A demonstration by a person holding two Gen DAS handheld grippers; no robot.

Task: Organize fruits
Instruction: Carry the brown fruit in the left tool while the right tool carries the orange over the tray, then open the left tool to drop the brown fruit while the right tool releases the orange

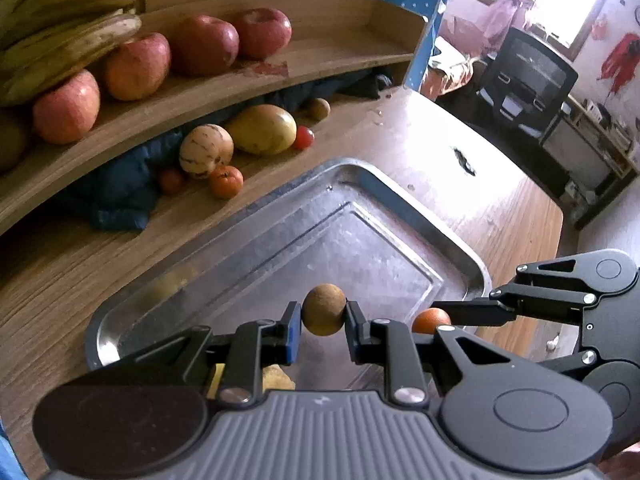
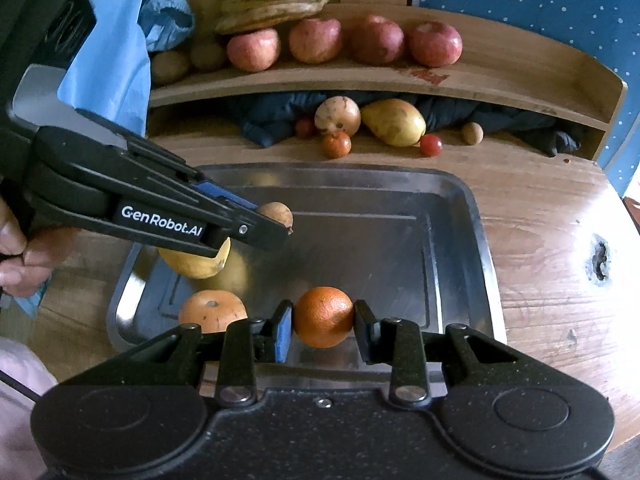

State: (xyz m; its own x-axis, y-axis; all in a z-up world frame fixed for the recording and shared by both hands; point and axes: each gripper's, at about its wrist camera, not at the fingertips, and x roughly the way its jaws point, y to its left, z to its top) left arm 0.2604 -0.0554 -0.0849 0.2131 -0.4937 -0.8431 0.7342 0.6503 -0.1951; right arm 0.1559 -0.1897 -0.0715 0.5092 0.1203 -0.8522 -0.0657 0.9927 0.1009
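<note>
The left gripper grips a small brown fruit; the right gripper clamps an orange above the metal tray. Two fruits occupy the tray's 8 o'clock corner; a loose fruit group remains at 12 o'clock.

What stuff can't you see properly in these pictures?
- Yellow fruit in the tray: right wrist view, partly hidden by the left tool.
- Second orange: right wrist view, its lower part behind the right tool.
- Bananas: left wrist view, cut off by the edge.
</note>
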